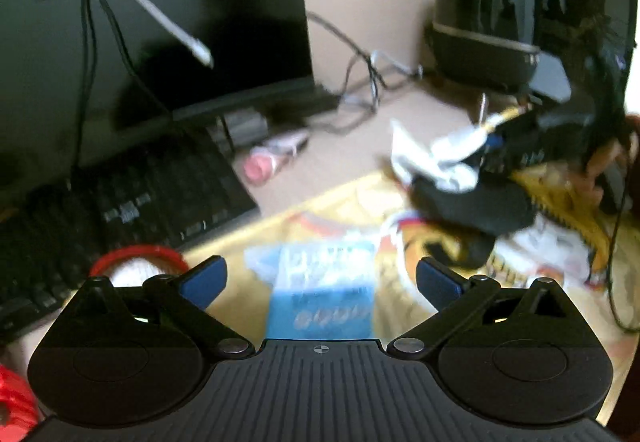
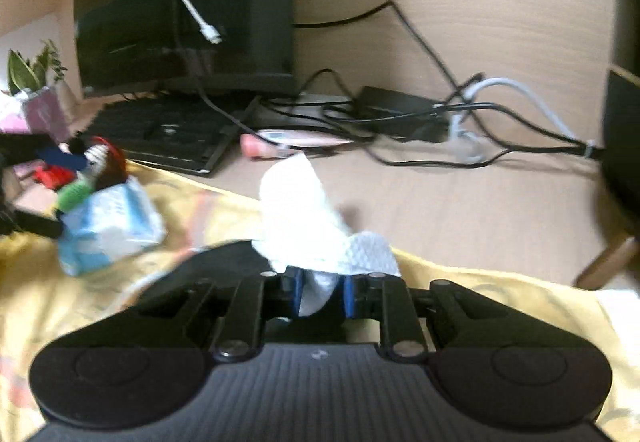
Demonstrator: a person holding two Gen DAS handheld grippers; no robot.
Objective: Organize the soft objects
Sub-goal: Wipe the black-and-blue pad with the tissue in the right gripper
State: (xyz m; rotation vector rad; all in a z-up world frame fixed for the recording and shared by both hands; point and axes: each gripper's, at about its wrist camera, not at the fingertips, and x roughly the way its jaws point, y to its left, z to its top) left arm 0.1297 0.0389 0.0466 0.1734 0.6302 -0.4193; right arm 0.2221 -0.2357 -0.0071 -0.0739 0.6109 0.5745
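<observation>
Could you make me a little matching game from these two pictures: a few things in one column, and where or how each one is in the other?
Things:
1. white tissue
2. blue tissue pack
3. left hand-held gripper
4. black keyboard

States:
A. lying on the yellow cloth
B. pinched in the right hand-held gripper
C. in front of the monitor
D. jaws wide apart, empty

Pairs: 1-B, 2-A, 3-D, 4-C

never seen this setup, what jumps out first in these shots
The right gripper is shut on a crumpled white tissue, over a yellow patterned cloth. The left gripper stands open above a blue tissue pack on that cloth. Behind are a black keyboard and tangled cables.
</observation>
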